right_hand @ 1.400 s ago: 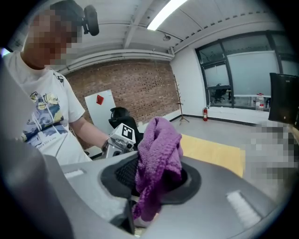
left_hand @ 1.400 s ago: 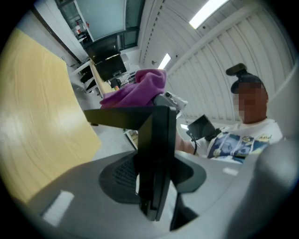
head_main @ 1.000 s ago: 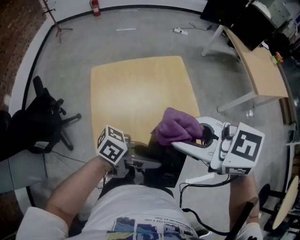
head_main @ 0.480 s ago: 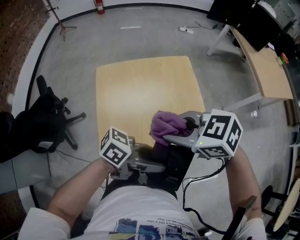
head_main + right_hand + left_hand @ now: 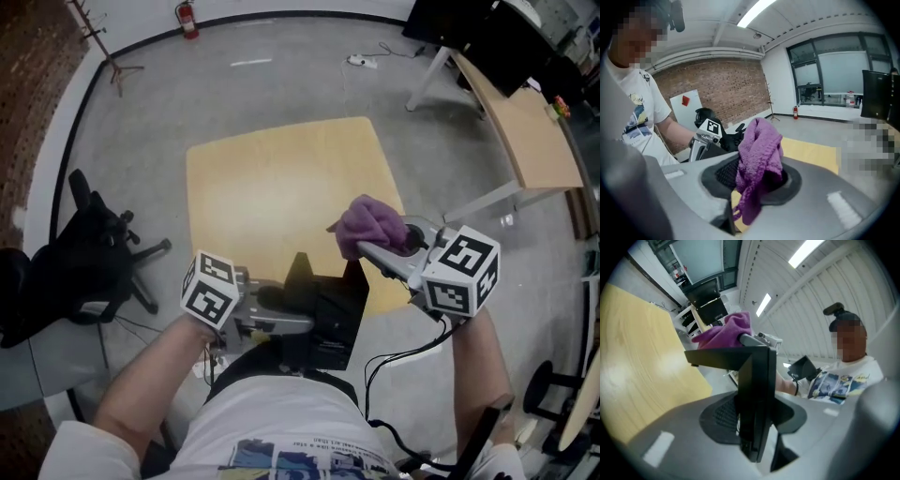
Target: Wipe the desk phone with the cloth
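Note:
The black desk phone (image 5: 330, 314) is held up off the near edge of the light wooden table (image 5: 272, 187), tilted on edge. My left gripper (image 5: 292, 324) is shut on it; in the left gripper view a thin black part of the phone (image 5: 757, 394) stands clamped between the jaws of the left gripper (image 5: 757, 432). My right gripper (image 5: 373, 247) is shut on a bunched purple cloth (image 5: 368, 223), just right of and above the phone's top corner. In the right gripper view the cloth (image 5: 759, 154) hangs out of the right gripper (image 5: 757, 180).
A black office chair (image 5: 84, 253) stands on the floor at left. A second desk (image 5: 525, 131) with dark monitors is at upper right. A fire extinguisher (image 5: 185, 16) stands by the far wall. A cable trails under my right arm.
My right gripper has swung the cloth right, off the phone's upper face. The phone now shows more and stands more on edge. The left gripper has shifted slightly left.

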`<state>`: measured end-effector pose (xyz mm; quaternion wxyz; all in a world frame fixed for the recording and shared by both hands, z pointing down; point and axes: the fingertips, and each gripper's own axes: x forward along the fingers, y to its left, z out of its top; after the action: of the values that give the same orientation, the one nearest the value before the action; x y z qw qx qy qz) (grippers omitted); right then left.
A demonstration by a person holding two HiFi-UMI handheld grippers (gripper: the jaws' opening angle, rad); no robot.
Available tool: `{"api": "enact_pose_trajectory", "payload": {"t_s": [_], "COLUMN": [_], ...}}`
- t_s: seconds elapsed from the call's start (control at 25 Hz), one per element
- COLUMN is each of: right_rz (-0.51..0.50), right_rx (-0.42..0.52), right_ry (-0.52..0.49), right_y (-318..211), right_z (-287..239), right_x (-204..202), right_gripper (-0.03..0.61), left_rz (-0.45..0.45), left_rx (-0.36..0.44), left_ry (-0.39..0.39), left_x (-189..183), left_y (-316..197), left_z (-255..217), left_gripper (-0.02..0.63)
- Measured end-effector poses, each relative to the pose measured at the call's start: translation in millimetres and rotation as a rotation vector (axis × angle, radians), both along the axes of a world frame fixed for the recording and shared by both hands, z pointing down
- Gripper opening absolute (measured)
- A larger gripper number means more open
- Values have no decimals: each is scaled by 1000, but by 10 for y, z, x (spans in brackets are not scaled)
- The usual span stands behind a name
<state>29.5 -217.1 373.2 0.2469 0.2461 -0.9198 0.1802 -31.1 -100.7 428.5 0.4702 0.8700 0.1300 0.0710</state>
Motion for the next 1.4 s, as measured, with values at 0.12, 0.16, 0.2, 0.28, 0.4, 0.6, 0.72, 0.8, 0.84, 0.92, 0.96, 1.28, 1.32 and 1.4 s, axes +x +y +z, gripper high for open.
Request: {"api": "enact_pose_trajectory", "payload": {"t_s": [0.12,0.16,0.2,0.28,0.4,0.6,0.72,0.8,0.84,0.92,0.96,1.28,1.32,1.4], "right_rz": [63,88,113,155,184,195,180,165,158,141,129,109,134,166], "right_rx": [9,8,5,-7,-34,-89,-125,-147,-157,-175,-183,-194,-171,-136], "right_ry": [-25,-37,-53,-89,-160,-260,-279,-284,-285,-280,-274,-235,-254,-303], "right_y": [63,93,126,210,367,563,717,837,893,1000,1052,1199,1123,960], "right_z": [-18,-10,0,43,127,239,338,412,448,520,554,651,602,494], "right_x": [210,279,338,399,337,237,217,212,214,211,208,362,390,412], "right_gripper": [109,108,109,108,108,108,107,107,107,107,107,107,107,107], "left_rz": [-23,-28,-32,-40,-59,-69,-78,-85,-89,-93,-95,-112,-111,-108], "left_rx": [-5,-6,-7,-16,-41,-57,-63,-65,-66,-64,-62,-81,-83,-82], "left_ry": [-9,-8,-6,3,24,37,42,45,46,44,42,46,50,56], "left_x": [-77,-93,-105,-127,-133,-30,3,12,15,13,12,84,88,115], "left_y": [-139,-177,-212,-273,-348,-404,-426,-442,-452,-469,-477,-514,-507,-491], "left_z": [-14,-18,-21,-22,-17,-37,-63,-79,-85,-93,-95,-106,-114,-142], "left_gripper": [183,183,183,183,181,181,182,182,181,181,181,183,181,181]}}
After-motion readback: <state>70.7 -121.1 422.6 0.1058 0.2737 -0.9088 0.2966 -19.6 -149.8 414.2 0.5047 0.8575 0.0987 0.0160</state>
